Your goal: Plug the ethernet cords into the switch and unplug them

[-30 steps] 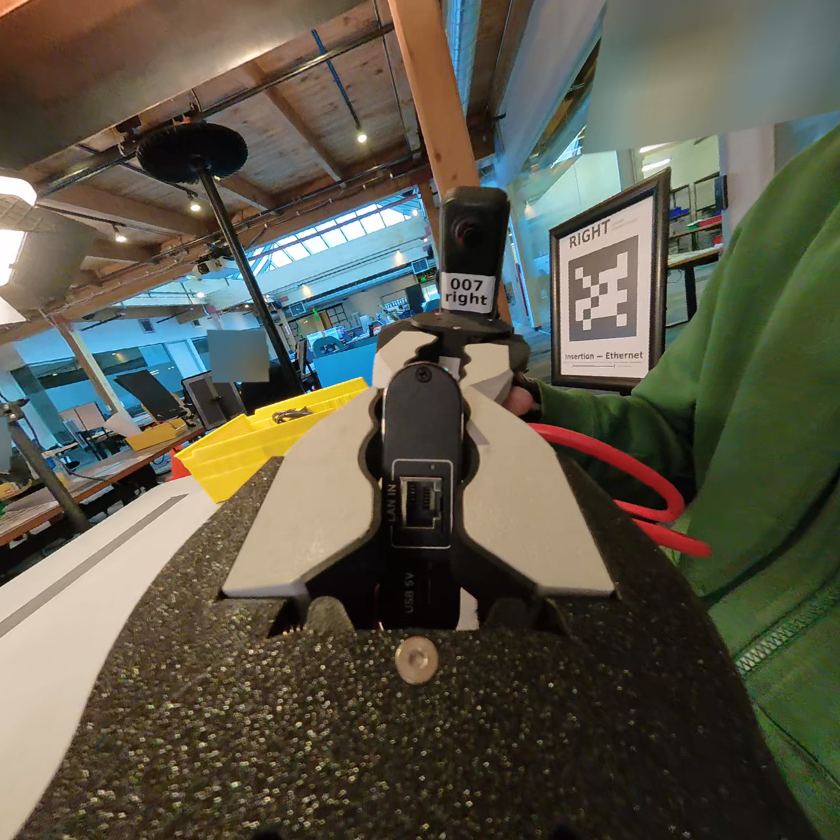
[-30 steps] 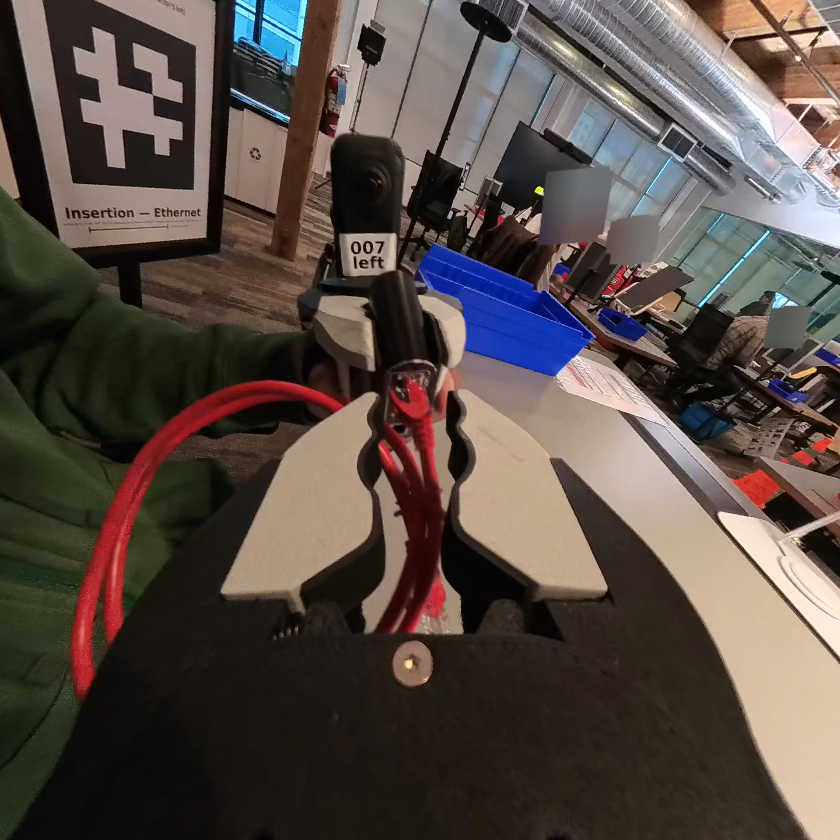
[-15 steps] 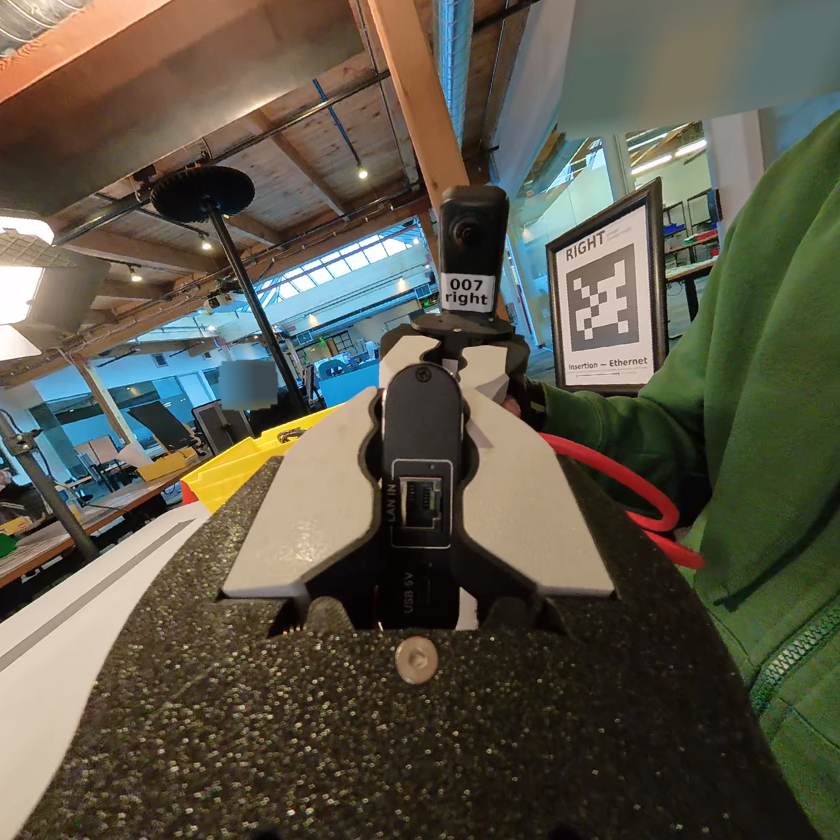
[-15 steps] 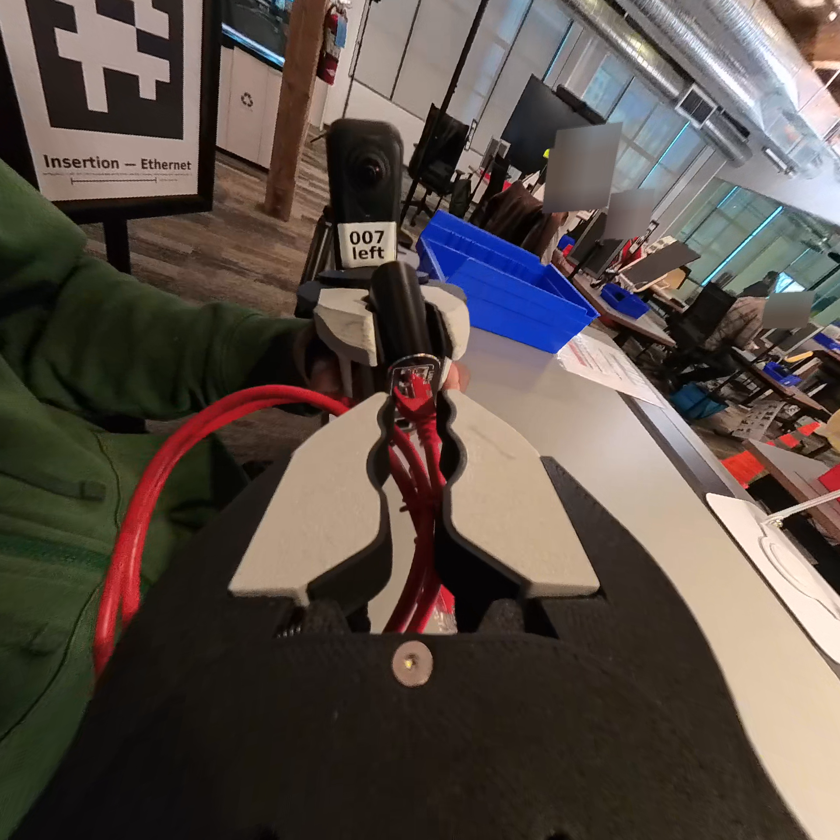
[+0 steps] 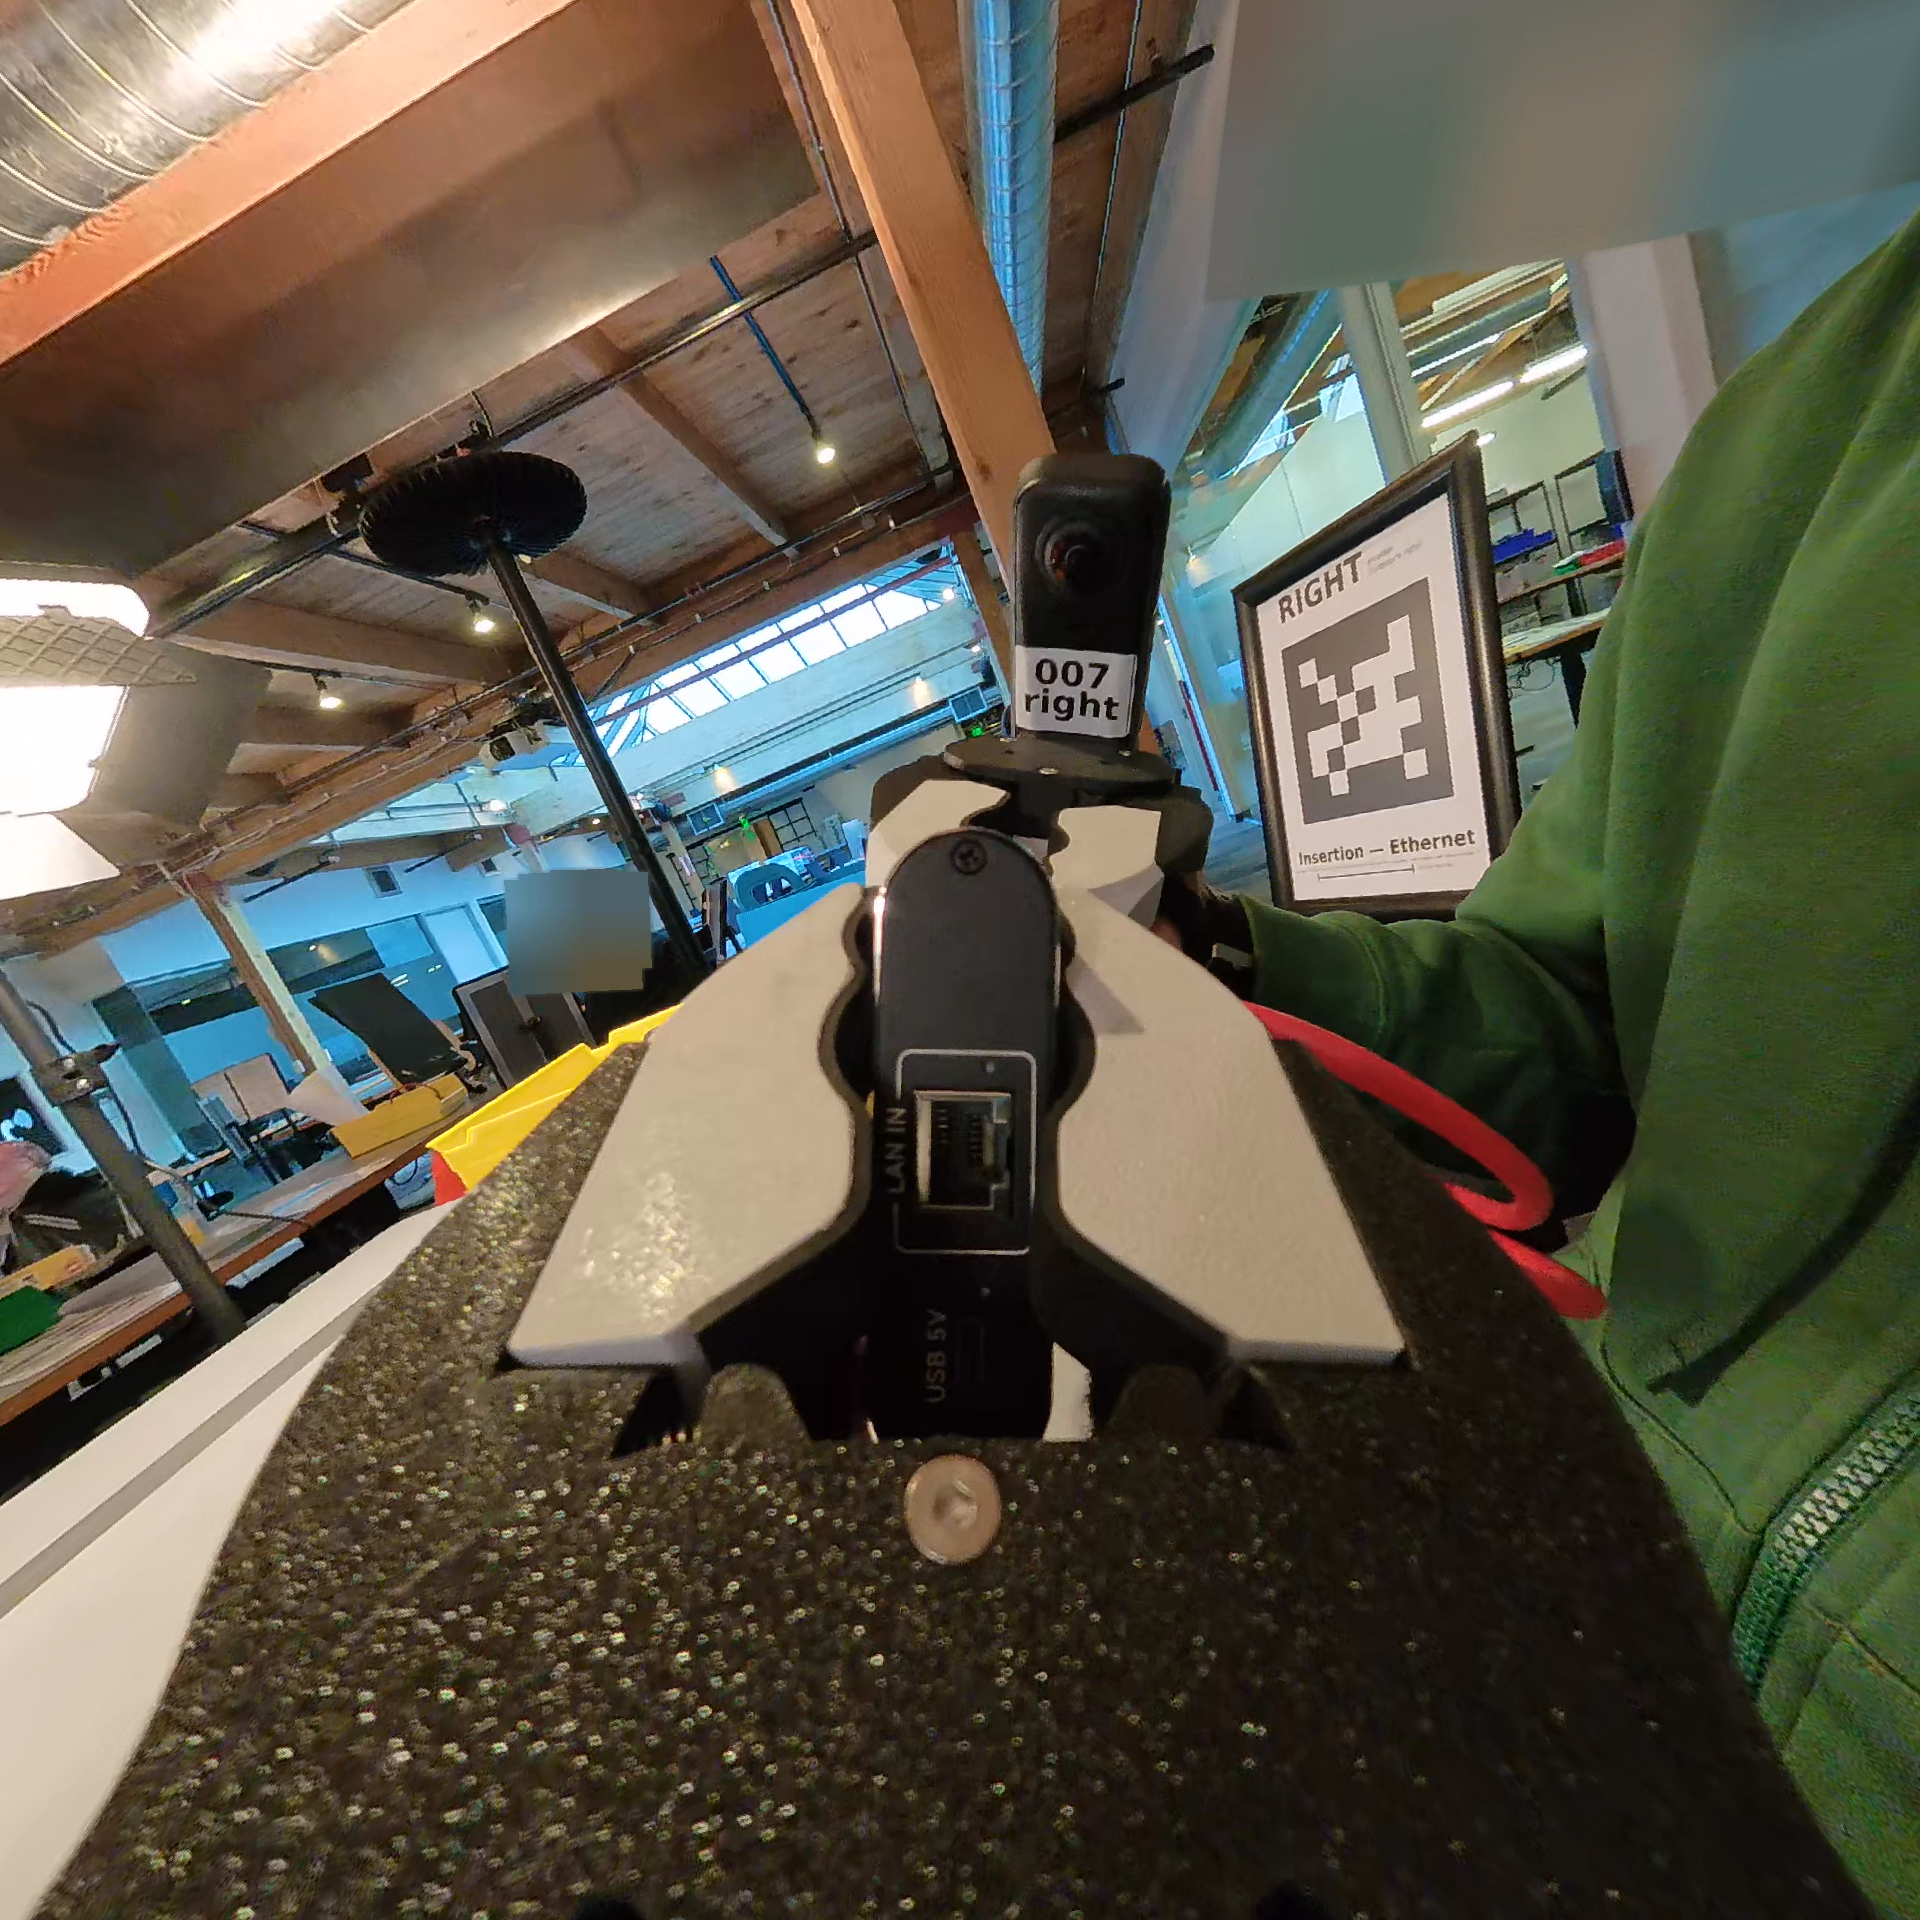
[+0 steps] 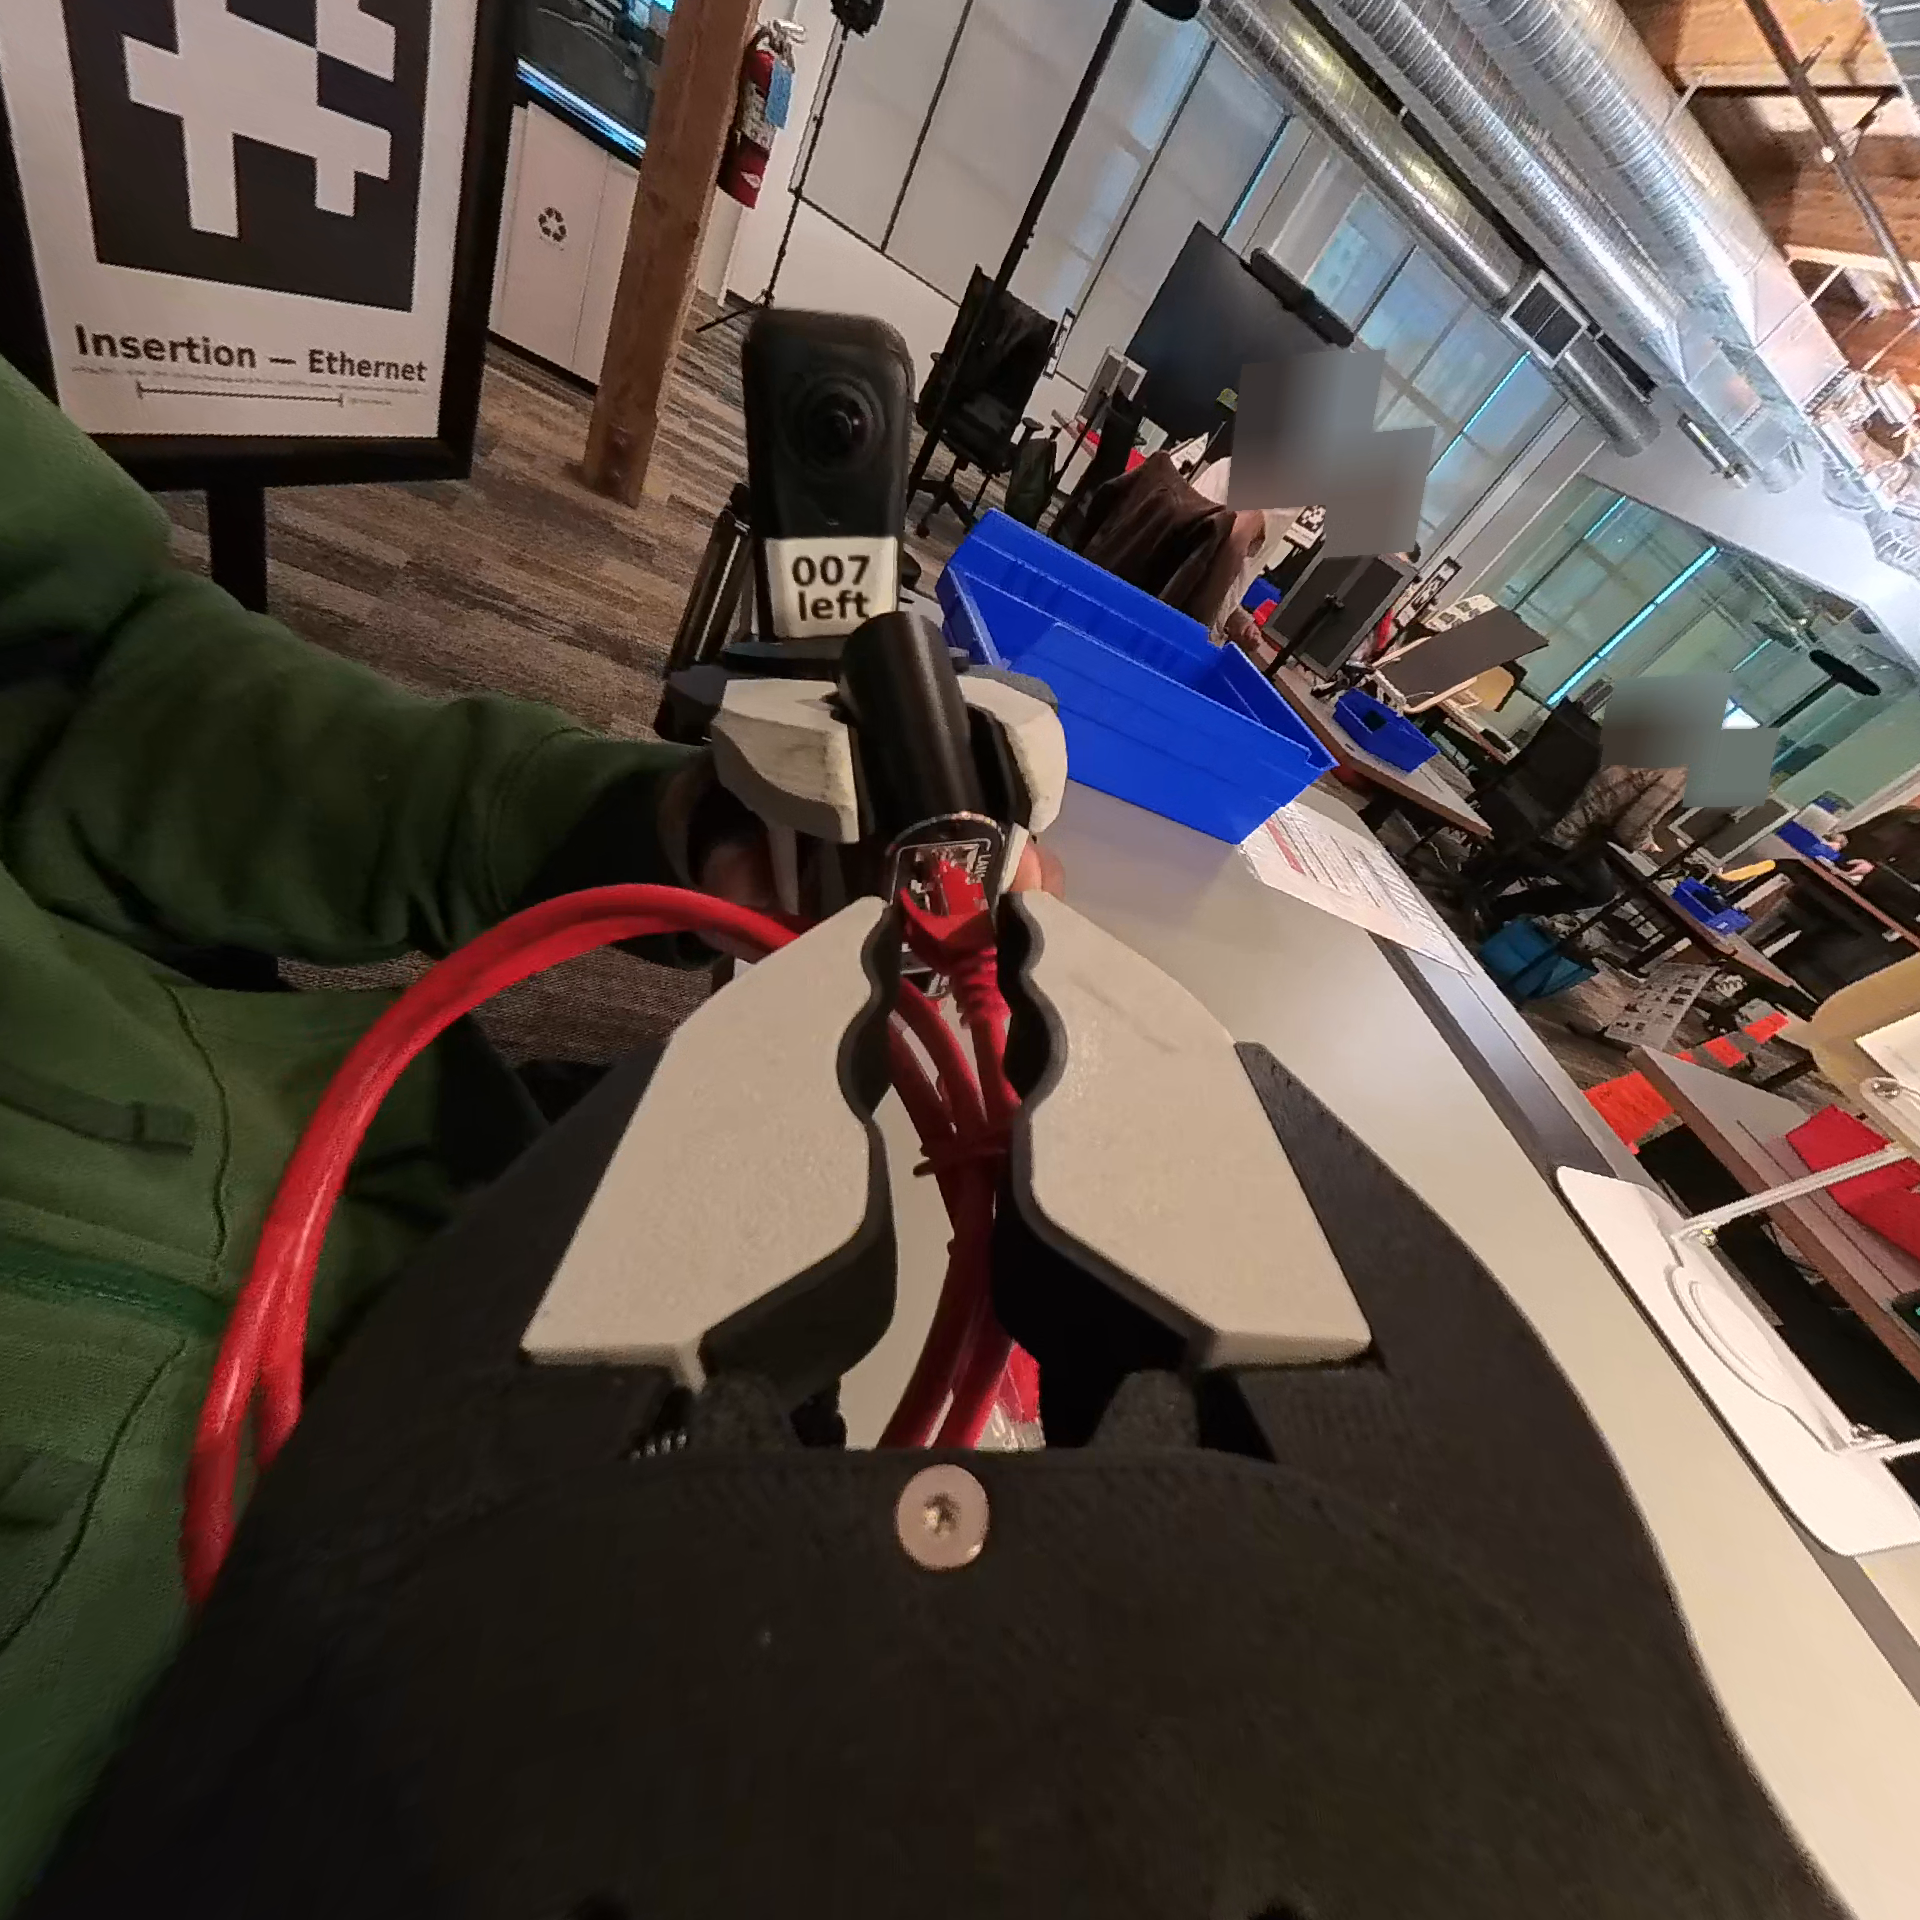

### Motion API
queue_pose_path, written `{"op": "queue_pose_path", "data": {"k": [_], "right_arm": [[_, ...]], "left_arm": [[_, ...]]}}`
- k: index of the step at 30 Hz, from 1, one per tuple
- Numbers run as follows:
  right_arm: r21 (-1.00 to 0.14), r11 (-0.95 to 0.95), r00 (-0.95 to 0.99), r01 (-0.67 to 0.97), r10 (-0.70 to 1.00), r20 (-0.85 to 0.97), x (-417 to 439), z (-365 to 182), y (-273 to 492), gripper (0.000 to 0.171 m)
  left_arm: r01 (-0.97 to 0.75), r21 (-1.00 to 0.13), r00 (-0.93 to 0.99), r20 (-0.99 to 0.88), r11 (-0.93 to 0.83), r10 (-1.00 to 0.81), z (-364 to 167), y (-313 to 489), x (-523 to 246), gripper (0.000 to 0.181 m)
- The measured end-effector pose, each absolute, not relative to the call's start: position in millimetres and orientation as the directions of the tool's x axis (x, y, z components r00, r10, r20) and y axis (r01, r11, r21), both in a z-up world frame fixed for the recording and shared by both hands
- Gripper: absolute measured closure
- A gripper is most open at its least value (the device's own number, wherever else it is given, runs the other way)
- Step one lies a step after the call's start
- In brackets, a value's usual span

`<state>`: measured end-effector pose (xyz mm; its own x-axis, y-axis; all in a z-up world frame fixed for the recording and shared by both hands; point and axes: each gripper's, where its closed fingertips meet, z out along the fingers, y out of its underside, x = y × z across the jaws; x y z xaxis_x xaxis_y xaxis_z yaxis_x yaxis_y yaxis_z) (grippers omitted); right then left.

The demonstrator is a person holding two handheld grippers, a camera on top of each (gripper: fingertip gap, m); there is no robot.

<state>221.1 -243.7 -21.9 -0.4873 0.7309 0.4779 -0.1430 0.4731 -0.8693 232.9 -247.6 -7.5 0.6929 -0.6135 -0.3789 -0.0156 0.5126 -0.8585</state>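
My left gripper point(image 5: 961, 935) is shut on the switch point(image 5: 966, 1049), a small black device with an empty port facing this camera. It points at my right gripper point(image 5: 1023, 831), which is close behind the device. In the right wrist view my right gripper point(image 6: 940, 925) is shut on the red ethernet cord point(image 6: 966, 1195). The cord's plug point(image 6: 940, 899) sits in the port on the near end of the switch point(image 6: 914, 727). The cord loops left over a green sleeve point(image 6: 260, 779) and shows in the left wrist view point(image 5: 1455, 1132).
A grey table point(image 6: 1299, 1039) runs to the right, with a blue bin point(image 6: 1122, 707) on it and a white base plate point(image 6: 1714, 1330) near its edge. A framed sign point(image 6: 249, 208) stands behind. A yellow bin point(image 5: 520, 1112) lies beyond the left gripper. The person's green jacket point(image 5: 1714, 935) is close. The grippers are tip to tip, or close to it.
Both grippers have tilted together, with more ceiling in the left wrist view and the yellow bin lower. The plug and the switch keep the same place relative to each other.
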Motion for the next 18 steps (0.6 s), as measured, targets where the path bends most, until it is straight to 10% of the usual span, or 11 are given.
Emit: {"op": "queue_pose_path", "data": {"k": [18], "right_arm": [[-0.826, 0.541, -0.399, -0.159, 0.730, 0.555, 208.9, -21.5, -250.7, 0.156]], "left_arm": [[-0.206, -0.851, 0.679, -0.479, 0.482, -0.556, -21.2, -249.3, 219.6, 0.152]]}}
